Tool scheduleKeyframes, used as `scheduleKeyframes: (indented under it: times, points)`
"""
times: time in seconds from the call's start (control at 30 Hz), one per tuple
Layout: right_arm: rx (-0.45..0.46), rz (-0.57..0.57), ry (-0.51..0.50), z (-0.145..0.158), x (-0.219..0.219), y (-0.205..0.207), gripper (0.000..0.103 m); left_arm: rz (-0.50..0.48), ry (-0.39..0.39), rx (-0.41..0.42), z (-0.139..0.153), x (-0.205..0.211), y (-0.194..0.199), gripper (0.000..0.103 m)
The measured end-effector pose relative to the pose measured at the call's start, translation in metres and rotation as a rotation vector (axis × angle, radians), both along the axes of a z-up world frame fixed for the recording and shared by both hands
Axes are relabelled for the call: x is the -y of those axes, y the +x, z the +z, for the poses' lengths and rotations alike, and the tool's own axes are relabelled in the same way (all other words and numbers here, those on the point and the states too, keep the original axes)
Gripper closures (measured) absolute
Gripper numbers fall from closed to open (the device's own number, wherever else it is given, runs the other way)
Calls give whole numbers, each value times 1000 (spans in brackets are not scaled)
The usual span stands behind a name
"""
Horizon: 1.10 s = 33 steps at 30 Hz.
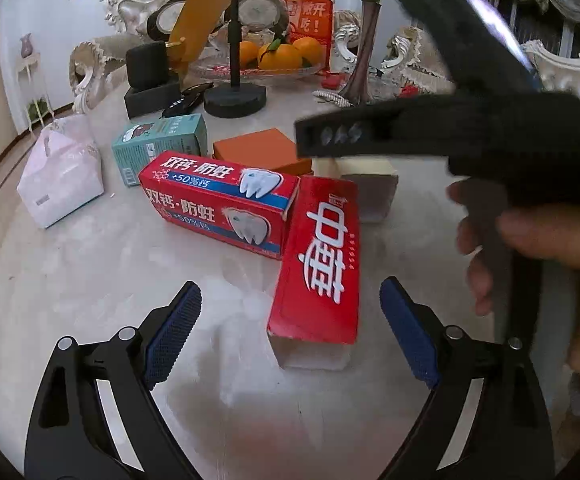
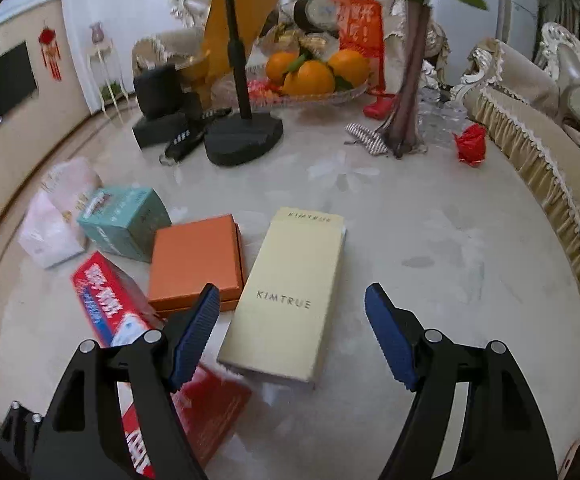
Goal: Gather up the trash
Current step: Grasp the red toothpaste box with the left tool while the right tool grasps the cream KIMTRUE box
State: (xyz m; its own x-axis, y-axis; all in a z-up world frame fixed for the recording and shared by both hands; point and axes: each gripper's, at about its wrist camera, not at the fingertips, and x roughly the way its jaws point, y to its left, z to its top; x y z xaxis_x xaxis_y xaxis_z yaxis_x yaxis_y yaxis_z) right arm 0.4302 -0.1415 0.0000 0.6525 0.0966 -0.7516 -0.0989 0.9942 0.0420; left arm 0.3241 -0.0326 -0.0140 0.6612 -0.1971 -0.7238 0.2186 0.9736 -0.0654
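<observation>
Nothing looks collected yet. Your left gripper (image 1: 290,320) fingers are spread, the red toothpaste box (image 1: 321,264) just ahead between them; right gripper (image 2: 291,328) fingers spread around the cream box (image 2: 286,300), both boxes lying on the surface (image 2: 429,248).

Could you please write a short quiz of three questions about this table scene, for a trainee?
1. True or false: the left gripper holds a box.
2. Which box lies between the fingers of the right gripper? A) teal box B) cream KIMTRUE box C) orange box
3. Fill in: the glass dish holds ____.

Key: 1 false, its jaws are open and empty; 2 B; 3 oranges.
</observation>
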Motion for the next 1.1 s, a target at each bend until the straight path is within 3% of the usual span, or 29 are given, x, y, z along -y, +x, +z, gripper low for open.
scheduleKeyframes:
  times: [0.27,0.3,0.33,0.4,0.43,0.63,0.8,1.1]
  points:
    - [-43,-26,2,-17,11,13,34,6,12,-82,-11,8,20,15]
    - [-50,-16,1,-17,13,13,51,9,6,-82,-11,8,22,15]
    - [-52,-21,-7,-17,16,13,58,15,2,-82,-12,8,22,29]
    - [-57,-29,5,-17,25,11,59,13,5,-92,-13,8,22,59]
    - [-58,-30,17,-17,30,8,59,11,0,-95,-13,8,22,62]
    - [-17,-48,117,-7,60,-14,59,-11,-62,-97,-10,4,7,63]
    - [37,-40,190,14,83,-50,59,-43,-70,-35,8,7,-23,63]
    - [131,101,238,29,98,-189,59,-105,-88,63,32,-6,-141,63]
